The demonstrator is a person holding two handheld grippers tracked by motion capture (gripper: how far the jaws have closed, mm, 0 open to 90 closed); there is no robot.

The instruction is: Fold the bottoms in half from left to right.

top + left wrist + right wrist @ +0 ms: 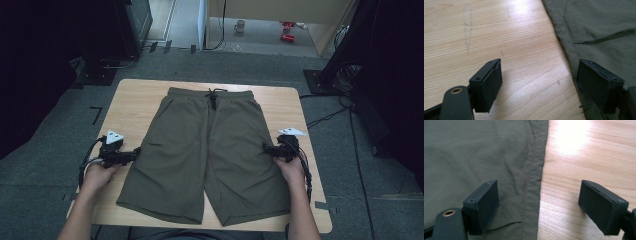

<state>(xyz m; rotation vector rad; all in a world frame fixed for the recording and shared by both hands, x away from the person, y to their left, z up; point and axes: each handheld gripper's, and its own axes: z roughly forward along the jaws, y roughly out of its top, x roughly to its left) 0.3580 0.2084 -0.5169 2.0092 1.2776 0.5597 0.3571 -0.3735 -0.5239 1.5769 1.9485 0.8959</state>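
A pair of olive-green shorts [207,150] lies flat on the wooden table [135,105], waistband and black drawstring at the far side, legs toward the person. My left gripper [136,151] is open at the shorts' left side seam; in the left gripper view the left gripper [539,82] straddles that edge, one jaw over bare wood, the other over the shorts [604,35]. My right gripper [266,148] is open at the right side seam. In the right gripper view the right gripper [539,205] has one jaw above the shorts [474,152] and one above the table [584,157].
The table is small, with dark carpet all around it. Black stands and cables sit at the far left and far right. A mug [240,26] and red objects [288,31] lie on the floor far behind.
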